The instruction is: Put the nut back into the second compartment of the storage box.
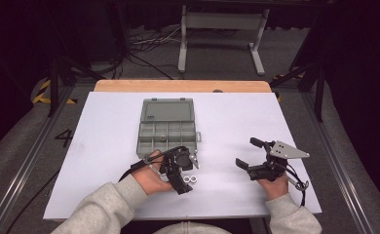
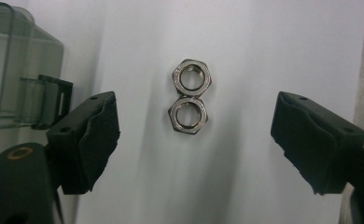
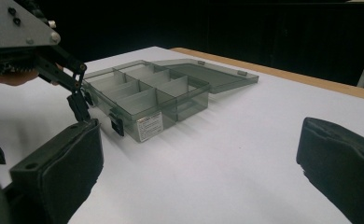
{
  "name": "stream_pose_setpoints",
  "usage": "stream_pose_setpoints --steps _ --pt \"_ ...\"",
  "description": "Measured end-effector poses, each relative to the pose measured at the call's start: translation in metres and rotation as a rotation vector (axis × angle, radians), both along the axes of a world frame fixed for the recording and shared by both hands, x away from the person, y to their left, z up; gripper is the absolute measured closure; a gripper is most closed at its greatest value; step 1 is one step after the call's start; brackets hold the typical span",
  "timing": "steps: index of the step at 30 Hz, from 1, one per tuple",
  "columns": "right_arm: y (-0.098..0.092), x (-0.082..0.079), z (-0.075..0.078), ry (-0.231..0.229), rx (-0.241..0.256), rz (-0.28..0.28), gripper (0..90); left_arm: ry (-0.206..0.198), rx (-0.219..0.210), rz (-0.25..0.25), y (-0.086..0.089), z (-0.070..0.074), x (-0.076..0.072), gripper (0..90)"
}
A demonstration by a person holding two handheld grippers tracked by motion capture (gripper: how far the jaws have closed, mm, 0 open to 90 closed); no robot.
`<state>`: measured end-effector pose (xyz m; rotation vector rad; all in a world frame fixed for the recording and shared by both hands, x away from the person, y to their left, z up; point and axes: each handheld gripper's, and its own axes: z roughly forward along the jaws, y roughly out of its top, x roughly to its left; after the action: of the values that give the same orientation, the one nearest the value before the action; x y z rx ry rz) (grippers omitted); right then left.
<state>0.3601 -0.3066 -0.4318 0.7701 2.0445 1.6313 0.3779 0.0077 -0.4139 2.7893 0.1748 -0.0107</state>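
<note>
Steel nuts [image 2: 190,97]: two bright hexagonal nuts, lying flat on the white table sheet [image 2: 273,42], touching corner to corner.
Position from left gripper [image 2: 195,140]: nuts are sitting directly ahead of its tips, centred between the two jaws.
Long axis: the pair is running away from the gripper, along its line of sight, so the jaws are standing to either side of the row.
Left gripper state: jaws are gaping wide, gripping nothing; soft black padding is showing on both.
Nearer hand: left gripper [image 1: 180,171] is hovering just beside the nuts [image 1: 191,179]; right gripper [image 1: 251,154] is waiting well apart.
Right gripper state: jaws are spread wide with nothing between them.
Organiser box [image 3: 147,95]: smoky translucent plastic with divided compartments, lid lying open flat; it is sitting beyond the left gripper and to one side.
Likely next move: left gripper closing on one nut, probably the nearer.
</note>
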Motion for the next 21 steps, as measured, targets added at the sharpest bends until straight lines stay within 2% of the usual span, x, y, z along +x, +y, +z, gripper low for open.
stream_pose_setpoints --steps 2,3,8,10,13,14,21 --pt "0.000 0.000 0.000 0.001 0.000 0.000 1.1 0.005 -0.004 0.012 -0.001 -0.002 0.000 19.4" --pt "0.000 0.000 0.000 0.000 0.000 0.000 1.1 0.006 -0.006 0.001 -0.001 -0.004 0.001 22.0" --pt "0.000 0.000 0.000 0.002 0.000 0.001 1.1 0.049 0.019 0.015 -0.002 -0.010 0.007 40.4" --pt "0.000 0.000 0.000 0.002 -0.002 0.001 1.1 0.054 0.019 0.022 -0.002 -0.012 0.007 45.9" --pt "0.000 0.000 0.000 0.002 -0.003 0.000 1.2 0.035 0.022 0.016 -0.002 -0.011 0.007 55.3" --pt "0.000 0.000 0.000 0.002 -0.003 0.000 1.2 0.035 0.022 0.016 -0.002 -0.011 0.007 62.2" --pt "0.000 0.000 0.000 0.002 0.000 0.000 1.3 0.019 0.037 0.015 -0.001 -0.009 0.006 69.5"
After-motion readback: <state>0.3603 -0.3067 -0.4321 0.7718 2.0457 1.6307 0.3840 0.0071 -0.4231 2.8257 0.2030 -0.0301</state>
